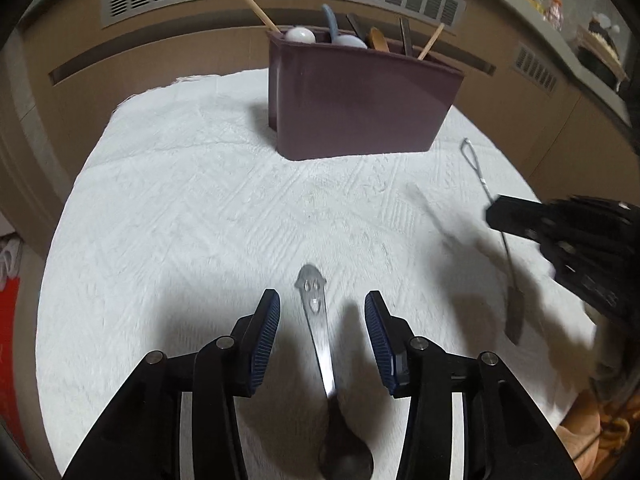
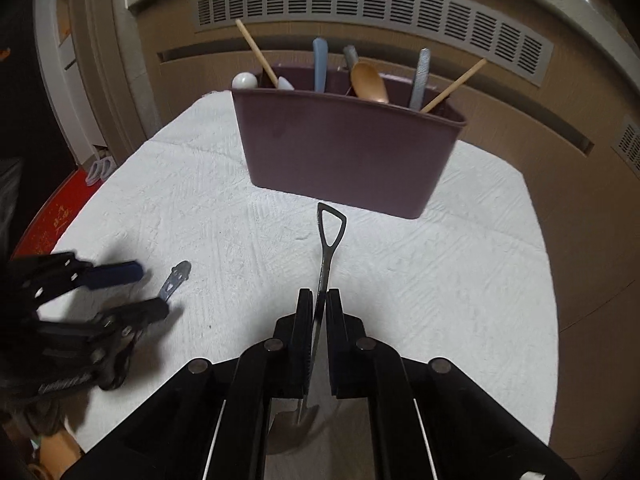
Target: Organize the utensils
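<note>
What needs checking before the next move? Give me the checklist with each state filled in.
1. Right tongs shut on the shovel-handled utensil: ok.
2. That utensil lifted clear of the white cloth: cannot tell.
3. Left tongs open wide enough for the steel spoon: ok.
4. Spoon handle centred between the left pads: ok, untouched.
5. Purple holder upright: ok.
6. Free slot in the holder for the utensil: cannot tell.
</note>
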Tool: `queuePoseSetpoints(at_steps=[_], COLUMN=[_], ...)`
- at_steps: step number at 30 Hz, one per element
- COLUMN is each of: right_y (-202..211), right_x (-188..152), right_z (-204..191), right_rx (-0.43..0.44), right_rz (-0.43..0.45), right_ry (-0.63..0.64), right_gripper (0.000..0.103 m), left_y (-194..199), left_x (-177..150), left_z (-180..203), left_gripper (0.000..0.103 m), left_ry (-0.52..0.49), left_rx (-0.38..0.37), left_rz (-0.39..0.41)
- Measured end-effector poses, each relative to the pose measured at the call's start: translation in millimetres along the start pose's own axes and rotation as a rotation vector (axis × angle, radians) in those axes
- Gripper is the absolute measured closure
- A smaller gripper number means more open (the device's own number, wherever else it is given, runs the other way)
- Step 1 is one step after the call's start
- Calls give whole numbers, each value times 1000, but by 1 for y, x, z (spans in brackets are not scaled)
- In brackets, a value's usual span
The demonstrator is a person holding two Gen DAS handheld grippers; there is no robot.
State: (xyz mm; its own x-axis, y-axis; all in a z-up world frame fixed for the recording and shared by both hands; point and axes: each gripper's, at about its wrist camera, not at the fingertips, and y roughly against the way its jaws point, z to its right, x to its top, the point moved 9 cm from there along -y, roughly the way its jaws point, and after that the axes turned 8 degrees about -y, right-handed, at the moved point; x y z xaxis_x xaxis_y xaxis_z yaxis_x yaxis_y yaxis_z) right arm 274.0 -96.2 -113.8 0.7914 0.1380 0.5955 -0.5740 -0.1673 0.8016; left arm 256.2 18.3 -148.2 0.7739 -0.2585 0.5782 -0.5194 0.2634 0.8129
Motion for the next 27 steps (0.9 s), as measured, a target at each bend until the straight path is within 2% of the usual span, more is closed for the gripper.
queuePoseSetpoints(at_steps=[3, 6, 8, 10, 11, 16, 19, 22, 23, 24, 27], right_y=[10, 18, 19, 19, 16, 1, -13, -31, -39, -43, -58], right_x=[-7, -12, -10, -10, -11, -22, -21, -11, -5, -1, 12], right_z=[4, 8, 9, 9, 9, 18, 24, 25, 25, 25, 22], right_rx=[21, 52, 69, 82, 89, 106, 122, 117, 89, 73, 25], right_rz=[16, 30, 37, 36, 28, -39, -69, -75, -69, -62, -53], right_ry=[-2, -12, -8, -8, -10, -50, -107, -137, -133, -134, -132], right_gripper=[97, 97, 96, 96, 96, 95, 90, 73, 64, 59, 59], left_y=[-18, -27, -28, -28, -25, 21, 55, 84, 91, 95, 106], left_x=[8, 14, 17, 18, 18, 32, 46, 57, 59, 60, 63], left_z=[-4, -4, -1, 2, 3, 6, 6, 4, 3, 2, 0], left_gripper=[61, 65, 82, 91, 91, 91, 91, 91, 91, 91, 92], left_ry=[-9, -41, -66, -76, -80, -68, -66, -58, -55, -49, -37], left_rx=[36, 69, 72, 75, 81, 75, 82, 82, 78, 75, 63], left_rz=[-59, -70, -61, -51, -39, 106, 210, 303, 322, 337, 374])
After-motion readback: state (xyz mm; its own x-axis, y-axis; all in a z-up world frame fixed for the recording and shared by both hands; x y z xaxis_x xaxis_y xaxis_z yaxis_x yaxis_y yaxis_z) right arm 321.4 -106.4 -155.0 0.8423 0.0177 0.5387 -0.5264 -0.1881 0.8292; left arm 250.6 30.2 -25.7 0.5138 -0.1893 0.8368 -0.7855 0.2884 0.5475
